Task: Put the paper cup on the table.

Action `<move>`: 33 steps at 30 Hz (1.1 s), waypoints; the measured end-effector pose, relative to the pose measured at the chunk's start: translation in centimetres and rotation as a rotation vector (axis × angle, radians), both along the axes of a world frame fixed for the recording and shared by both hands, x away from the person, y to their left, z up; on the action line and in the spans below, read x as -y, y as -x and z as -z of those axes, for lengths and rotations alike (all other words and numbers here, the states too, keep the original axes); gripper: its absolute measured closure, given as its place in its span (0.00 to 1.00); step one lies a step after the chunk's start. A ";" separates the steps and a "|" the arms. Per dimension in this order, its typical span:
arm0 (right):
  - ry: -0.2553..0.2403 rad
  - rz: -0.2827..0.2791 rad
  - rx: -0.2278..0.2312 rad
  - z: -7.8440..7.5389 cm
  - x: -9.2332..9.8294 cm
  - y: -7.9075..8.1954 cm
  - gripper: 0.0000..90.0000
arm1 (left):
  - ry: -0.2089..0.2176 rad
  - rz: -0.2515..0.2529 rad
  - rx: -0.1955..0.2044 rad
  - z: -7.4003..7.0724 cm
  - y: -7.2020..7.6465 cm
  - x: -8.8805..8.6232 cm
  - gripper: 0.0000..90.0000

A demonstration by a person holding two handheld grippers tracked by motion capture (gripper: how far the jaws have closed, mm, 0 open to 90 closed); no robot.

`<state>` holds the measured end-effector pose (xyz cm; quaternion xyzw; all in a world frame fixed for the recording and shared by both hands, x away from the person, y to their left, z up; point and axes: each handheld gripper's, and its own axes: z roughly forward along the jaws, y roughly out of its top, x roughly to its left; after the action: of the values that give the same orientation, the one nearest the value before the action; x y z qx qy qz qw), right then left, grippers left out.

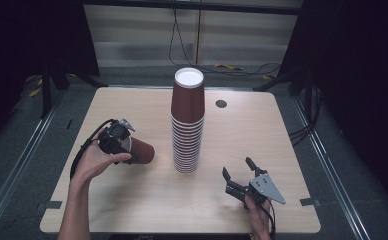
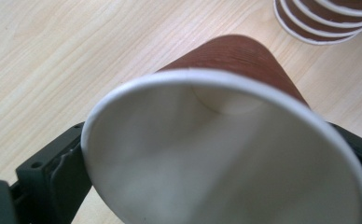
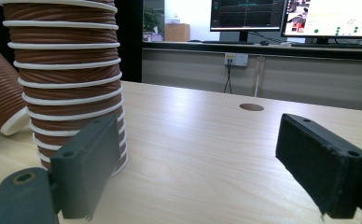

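Observation:
A tall stack of upside-down brown paper cups [image 1: 187, 125] with white rims stands at the table's centre. My left gripper [image 1: 128, 148] is shut on a single brown cup [image 1: 142, 151], held on its side left of the stack. In the left gripper view that cup [image 2: 226, 135] turns its white inside toward the camera, with a black finger [image 2: 60, 175] against each side of the rim. My right gripper [image 1: 238, 167] sits near the front right, open with nothing between its fingers. From the right gripper view the stack [image 3: 67, 84] rises just beyond the left jaw.
The light wooden table [image 1: 262, 130] has a round cable hole [image 1: 221, 103] behind and right of the stack. Black curtains flank the table and cables lie on the floor behind it. Monitors [image 3: 247, 14] stand on a far desk in the right gripper view.

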<state>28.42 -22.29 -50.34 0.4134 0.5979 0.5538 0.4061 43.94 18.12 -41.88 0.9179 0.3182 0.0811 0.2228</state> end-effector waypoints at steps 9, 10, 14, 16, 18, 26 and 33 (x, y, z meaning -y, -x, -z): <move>0.000 -0.005 -0.002 0.0 0.0 0.0 0.15 | -0.007 0.019 -0.033 0.0 -0.3 0.5 0.01; 0.002 -0.004 0.000 0.0 0.0 0.0 0.15 | -0.010 0.020 -0.028 0.1 -0.4 0.5 0.01; 0.003 -0.007 -0.003 0.0 0.0 -0.1 0.15 | -0.037 0.004 -0.004 -0.3 -0.5 1.0 0.01; 0.003 -0.006 -0.001 0.0 0.1 -0.1 0.15 | -0.007 0.016 -0.011 -0.7 -0.5 1.1 0.03; -0.001 -0.005 -0.001 0.0 0.1 0.0 0.15 | -0.012 0.018 -0.011 -0.9 -0.6 1.3 0.04; -0.006 -0.005 0.002 0.0 0.1 0.0 0.15 | 0.011 0.016 0.022 -0.5 -0.7 1.9 0.04; -0.009 -0.004 0.000 0.0 0.1 -0.1 0.15 | 0.051 0.005 0.058 -0.1 -0.8 1.8 0.05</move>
<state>28.47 -22.40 -50.34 0.4141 0.5963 0.5572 0.4031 44.73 16.30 -41.78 0.9101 0.3111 0.0990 0.2553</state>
